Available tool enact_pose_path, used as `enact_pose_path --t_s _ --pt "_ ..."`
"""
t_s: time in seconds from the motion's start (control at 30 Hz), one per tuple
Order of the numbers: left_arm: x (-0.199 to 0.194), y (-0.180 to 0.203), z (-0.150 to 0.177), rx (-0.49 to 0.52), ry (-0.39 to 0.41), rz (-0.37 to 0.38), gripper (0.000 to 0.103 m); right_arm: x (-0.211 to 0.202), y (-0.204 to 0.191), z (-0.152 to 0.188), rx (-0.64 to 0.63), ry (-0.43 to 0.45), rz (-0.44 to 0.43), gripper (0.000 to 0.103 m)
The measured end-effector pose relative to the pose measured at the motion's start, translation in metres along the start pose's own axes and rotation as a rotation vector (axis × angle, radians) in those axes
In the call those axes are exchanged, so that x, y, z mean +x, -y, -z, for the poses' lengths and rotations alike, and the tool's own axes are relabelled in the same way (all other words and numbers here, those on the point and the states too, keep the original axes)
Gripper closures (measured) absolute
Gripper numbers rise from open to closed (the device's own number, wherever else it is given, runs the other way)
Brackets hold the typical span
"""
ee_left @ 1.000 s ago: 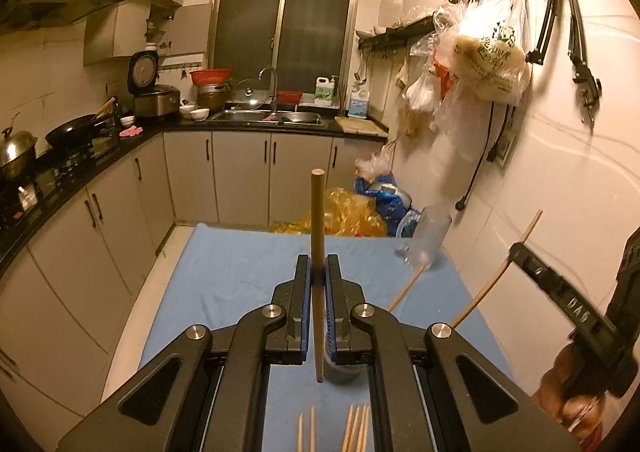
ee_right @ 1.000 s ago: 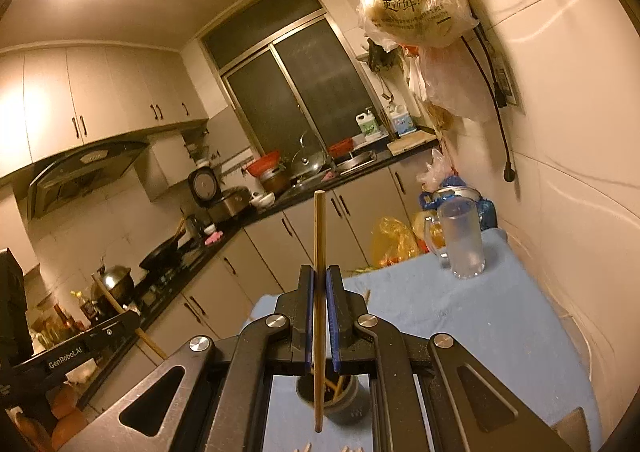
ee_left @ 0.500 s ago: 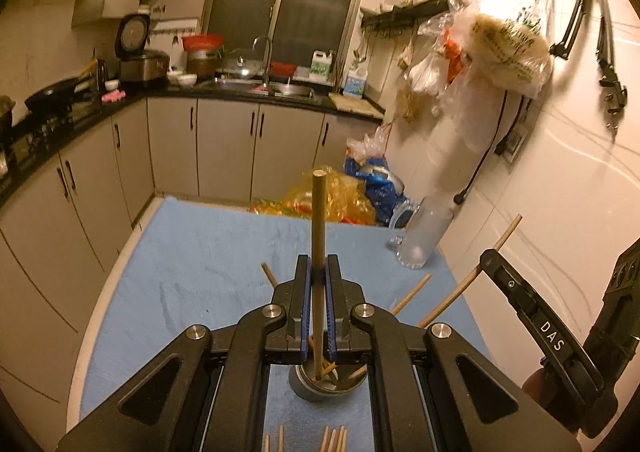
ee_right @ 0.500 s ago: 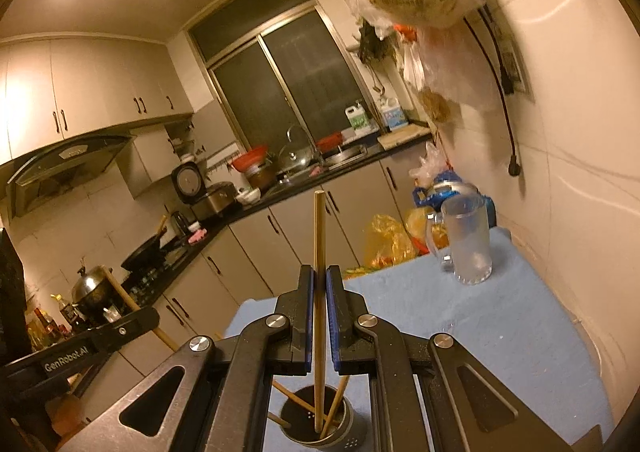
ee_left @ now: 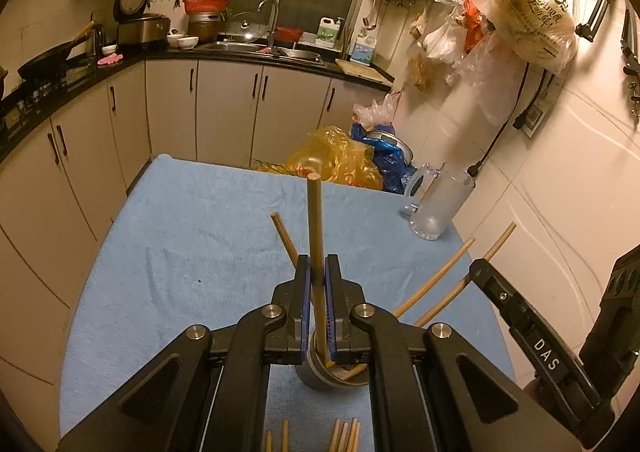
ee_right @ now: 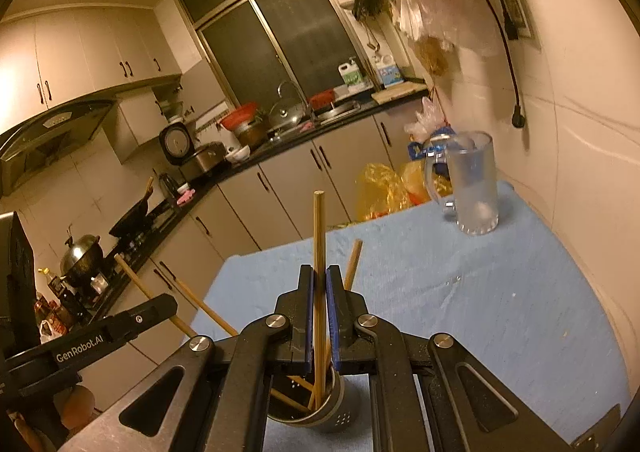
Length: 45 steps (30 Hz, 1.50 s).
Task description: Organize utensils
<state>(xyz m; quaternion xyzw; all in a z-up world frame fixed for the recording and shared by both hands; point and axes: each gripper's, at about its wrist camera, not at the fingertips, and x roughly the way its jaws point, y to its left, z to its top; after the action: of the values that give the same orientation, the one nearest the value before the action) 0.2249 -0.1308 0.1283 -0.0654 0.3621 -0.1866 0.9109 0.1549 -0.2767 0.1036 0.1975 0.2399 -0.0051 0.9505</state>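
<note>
My left gripper (ee_left: 316, 272) is shut on a wooden chopstick (ee_left: 315, 228) held upright, its lower end inside the metal holder (ee_left: 326, 374) just below the jaws. My right gripper (ee_right: 319, 282) is shut on another chopstick (ee_right: 319, 236), upright, its lower end down in the same holder (ee_right: 320, 408). Several chopsticks lean out of the holder (ee_left: 434, 278). More loose chopsticks (ee_left: 344, 434) lie on the blue cloth near the bottom edge. The right gripper body shows at the right of the left wrist view (ee_left: 540, 344).
A frosted glass mug (ee_left: 438, 207) stands at the table's far right, near the tiled wall. The blue cloth (ee_left: 192, 236) covers the table. Plastic bags (ee_left: 340, 159) sit beyond the far edge. Kitchen cabinets and a counter run along the left and back.
Both grippers have come down and tilted toward the table. The lower ends of both held chopsticks have gone into the metal holder, which now sits right under the jaws.
</note>
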Motion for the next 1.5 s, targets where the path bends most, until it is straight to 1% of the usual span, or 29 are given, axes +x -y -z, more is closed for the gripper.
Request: enact_pose_path --t_s 0.2,0.4,0.43,0.53,0.67,0.73,0.83,0.9,0.93,1.1,1.13,1.2,1.27,1.4,1.5 --pt "-0.005 -0.002 0.001 0.001 0.015 0.002 0.097 0.004 0.002 0.002 0.005 -0.010 -0.014 0.094" --pt "-0.022 -0.001 0.004 0.005 0.037 0.011 0.095 -0.010 0.005 0.003 0.014 0.007 -0.016 0.092" --pt "-0.025 -0.001 0.005 0.006 0.041 0.013 0.094 -0.014 0.006 0.003 0.015 0.010 -0.016 0.092" --pt "-0.037 -0.001 0.009 0.010 0.054 0.010 0.087 -0.026 0.008 0.006 0.015 0.014 -0.019 0.090" --pt "-0.056 -0.002 0.025 0.022 0.074 -0.001 0.086 -0.045 0.008 0.019 -0.008 0.011 -0.011 0.086" --pt "-0.062 -0.004 0.036 0.035 0.077 -0.017 0.085 -0.052 0.006 0.033 -0.037 -0.005 0.009 0.083" --pt "-0.072 -0.009 0.061 0.058 0.074 -0.046 0.078 -0.063 0.003 0.057 -0.101 -0.031 0.047 0.077" --pt "-0.075 -0.013 0.081 0.074 0.062 -0.076 0.077 -0.069 0.003 0.073 -0.134 -0.041 0.085 0.069" --pt "-0.075 -0.016 0.090 0.078 0.053 -0.079 0.077 -0.073 0.003 0.084 -0.150 -0.054 0.101 0.068" --pt "-0.068 -0.029 0.139 0.079 -0.037 -0.089 0.077 -0.076 0.009 0.121 -0.165 -0.127 0.155 0.068" --pt "-0.066 -0.032 0.149 0.086 -0.056 -0.101 0.077 -0.077 0.009 0.130 -0.178 -0.140 0.170 0.068" --pt "-0.063 -0.037 0.164 0.088 -0.080 -0.115 0.077 -0.078 0.009 0.144 -0.199 -0.154 0.207 0.068" --pt "-0.060 -0.043 0.179 0.078 -0.112 -0.119 0.077 -0.078 0.011 0.154 -0.204 -0.173 0.218 0.068" --pt "-0.056 -0.051 0.195 0.050 -0.147 -0.122 0.077 -0.076 0.014 0.170 -0.201 -0.219 0.228 0.068" --pt "-0.054 -0.054 0.203 0.046 -0.162 -0.119 0.077 -0.073 0.014 0.176 -0.203 -0.237 0.232 0.068"
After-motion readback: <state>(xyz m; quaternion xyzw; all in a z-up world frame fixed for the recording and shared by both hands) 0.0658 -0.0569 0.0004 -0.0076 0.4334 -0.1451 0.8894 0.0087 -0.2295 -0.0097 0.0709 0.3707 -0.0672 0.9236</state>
